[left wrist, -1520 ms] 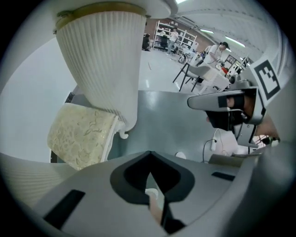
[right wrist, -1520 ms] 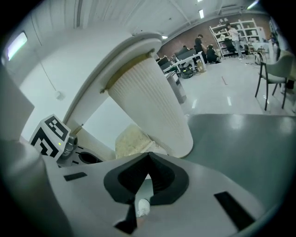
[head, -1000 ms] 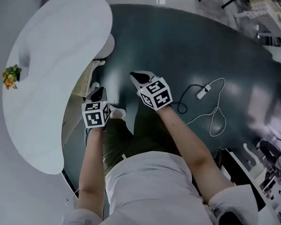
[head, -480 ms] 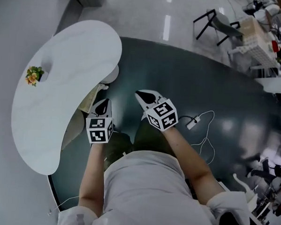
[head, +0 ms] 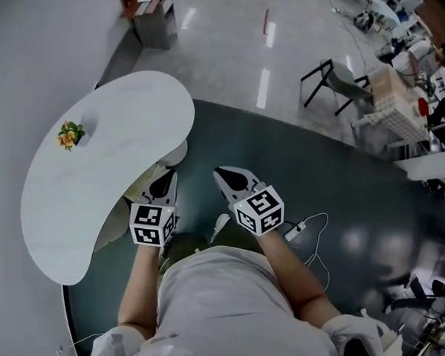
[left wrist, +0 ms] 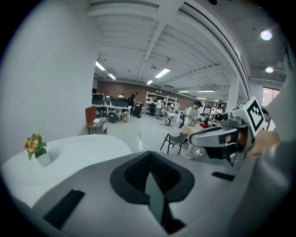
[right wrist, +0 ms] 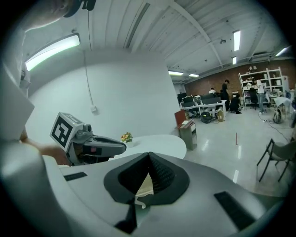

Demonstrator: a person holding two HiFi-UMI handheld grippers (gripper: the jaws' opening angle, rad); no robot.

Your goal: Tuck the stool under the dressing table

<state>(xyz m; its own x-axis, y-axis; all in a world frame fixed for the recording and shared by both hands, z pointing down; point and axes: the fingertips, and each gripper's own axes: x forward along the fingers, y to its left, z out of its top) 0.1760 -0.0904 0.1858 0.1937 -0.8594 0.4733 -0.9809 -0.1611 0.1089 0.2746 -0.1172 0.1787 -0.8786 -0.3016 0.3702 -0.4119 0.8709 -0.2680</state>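
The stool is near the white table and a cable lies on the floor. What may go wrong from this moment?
1. The white cable lies loose on the dark rug beside the person; a step may catch it.
2. The stool shows partly outside the table edge, so it may not be fully tucked.
3. A bump on the table might tip the small flowers.

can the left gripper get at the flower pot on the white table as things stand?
Probably yes: the left gripper hangs by the edge of the table, with only bare tabletop between it and the flower pot. Its jaws are shut, so they must open first.
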